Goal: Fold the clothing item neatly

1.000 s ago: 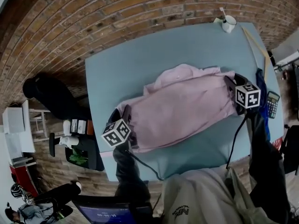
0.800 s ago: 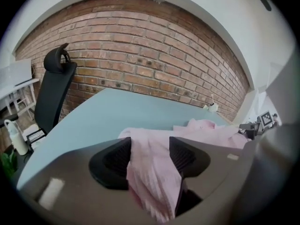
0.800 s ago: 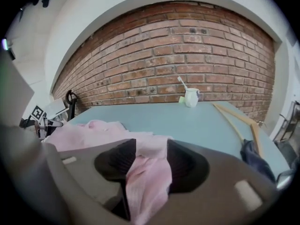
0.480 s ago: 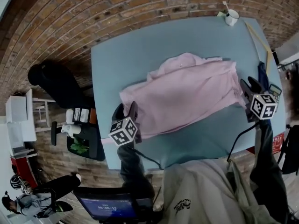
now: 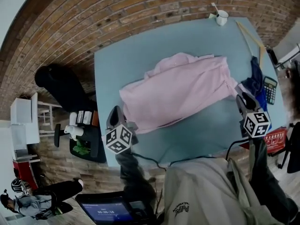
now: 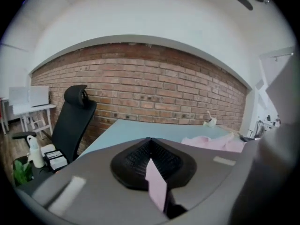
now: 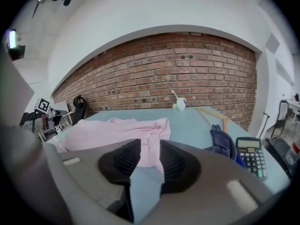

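A pink shirt (image 5: 180, 90) lies loosely folded across the middle of the light blue table (image 5: 140, 60). My left gripper (image 5: 119, 117) sits at the shirt's near left corner by the table's left edge. In the left gripper view its jaws (image 6: 150, 142) meet at the tips, with a strip of pink cloth pinched between them. My right gripper (image 5: 241, 100) hovers just off the shirt's near right corner. Its jaws (image 7: 146, 146) are closing but still apart. Only bare table lies between them, and the shirt's sleeve end (image 7: 152, 135) lies just ahead, untouched.
At the far right corner stands a white mug (image 5: 221, 17) with a spoon in it. A wooden stick (image 5: 251, 36), a dark blue cloth (image 5: 255, 78) and a calculator (image 5: 269, 89) line the right edge. A black office chair (image 5: 61, 90) stands left of the table.
My right gripper has come off the shirt's right end and drawn back toward me. The left gripper stays at the near left corner, and its jaws have come together.
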